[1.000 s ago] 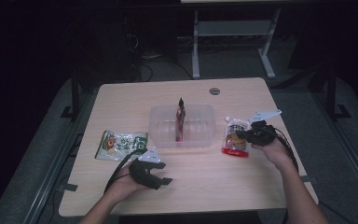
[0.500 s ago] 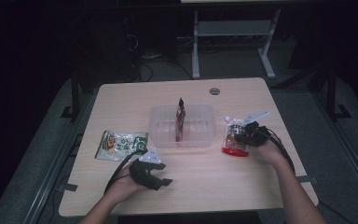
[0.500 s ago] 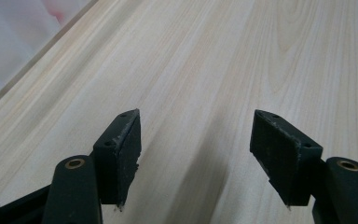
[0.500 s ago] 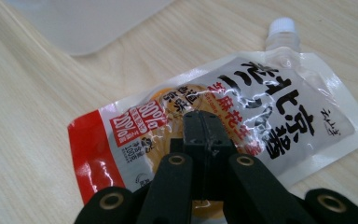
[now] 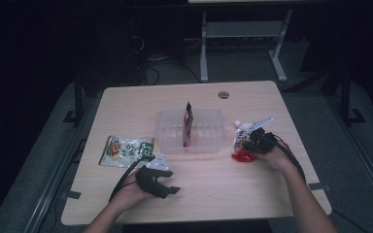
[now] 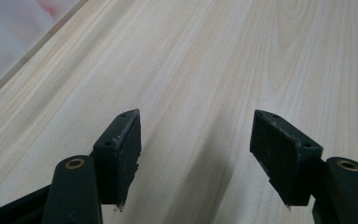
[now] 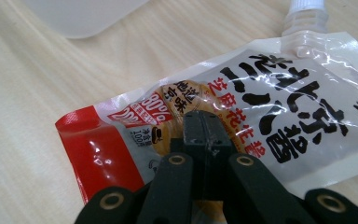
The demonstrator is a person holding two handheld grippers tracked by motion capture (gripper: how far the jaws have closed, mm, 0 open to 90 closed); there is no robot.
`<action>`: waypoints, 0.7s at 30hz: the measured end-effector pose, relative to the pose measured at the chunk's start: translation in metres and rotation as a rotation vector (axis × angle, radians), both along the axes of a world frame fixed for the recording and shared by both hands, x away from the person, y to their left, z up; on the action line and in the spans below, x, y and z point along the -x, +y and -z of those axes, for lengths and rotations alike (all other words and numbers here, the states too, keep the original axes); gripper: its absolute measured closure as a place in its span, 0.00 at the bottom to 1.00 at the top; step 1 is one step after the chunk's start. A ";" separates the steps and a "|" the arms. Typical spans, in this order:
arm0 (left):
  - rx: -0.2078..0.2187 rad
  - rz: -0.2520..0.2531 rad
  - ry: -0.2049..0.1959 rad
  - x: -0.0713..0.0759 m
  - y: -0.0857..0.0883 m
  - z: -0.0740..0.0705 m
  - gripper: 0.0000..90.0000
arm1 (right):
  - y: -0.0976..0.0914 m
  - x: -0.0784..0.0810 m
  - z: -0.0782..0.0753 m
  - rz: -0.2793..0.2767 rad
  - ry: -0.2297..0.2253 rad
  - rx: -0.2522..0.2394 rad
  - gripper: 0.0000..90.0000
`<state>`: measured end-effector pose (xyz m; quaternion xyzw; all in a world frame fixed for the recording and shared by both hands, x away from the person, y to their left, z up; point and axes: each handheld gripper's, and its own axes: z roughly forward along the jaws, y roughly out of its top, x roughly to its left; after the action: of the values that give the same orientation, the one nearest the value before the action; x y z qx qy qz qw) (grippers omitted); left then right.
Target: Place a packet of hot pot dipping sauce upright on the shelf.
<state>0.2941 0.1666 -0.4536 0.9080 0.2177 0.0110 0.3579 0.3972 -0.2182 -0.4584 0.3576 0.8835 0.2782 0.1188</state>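
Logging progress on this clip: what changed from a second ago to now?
The right gripper came down a little onto the spouted pouch, jaws closed together with nothing visibly pinched. The left gripper stayed open over bare table. The green packet, clear tub and the stick inside kept their places.

bare table [image 5: 252, 187] between grippers, tub [image 5: 209, 131] behind
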 end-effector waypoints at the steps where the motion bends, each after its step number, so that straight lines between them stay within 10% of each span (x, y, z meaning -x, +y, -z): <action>1: -0.001 0.000 -0.001 0.000 0.000 0.000 0.37 | 0.000 0.000 0.000 0.000 0.000 0.000 1.00; 21: 0.009 -0.002 -0.010 0.002 -0.001 -0.001 0.37 | 0.027 0.048 -0.004 -0.119 0.073 -0.019 1.00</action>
<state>0.2924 0.1657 -0.4525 0.9061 0.2170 0.0147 0.3630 0.3488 -0.1914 -0.4540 0.3157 0.9042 0.2799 0.0662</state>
